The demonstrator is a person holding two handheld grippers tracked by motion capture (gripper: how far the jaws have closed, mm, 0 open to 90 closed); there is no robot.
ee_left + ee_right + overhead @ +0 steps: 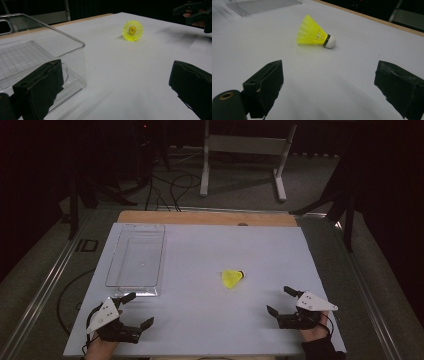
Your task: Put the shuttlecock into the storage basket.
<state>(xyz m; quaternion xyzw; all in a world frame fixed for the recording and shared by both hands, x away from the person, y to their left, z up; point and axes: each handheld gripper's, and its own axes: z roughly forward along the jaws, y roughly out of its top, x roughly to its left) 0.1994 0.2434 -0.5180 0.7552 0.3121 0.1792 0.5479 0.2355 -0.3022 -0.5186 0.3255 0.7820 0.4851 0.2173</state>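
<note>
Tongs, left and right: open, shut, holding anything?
Left tongs: open, holding nothing, beside the clear tray.
Right tongs: open, holding nothing, short of the yellow shuttlecock.

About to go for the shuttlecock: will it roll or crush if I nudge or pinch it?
The shuttlecock lies on its side, so a nudge would probably swing it in an arc. Its thin lattice skirt looks light and flexible; pinching there may deform it. The white cap looks firmer.
</note>
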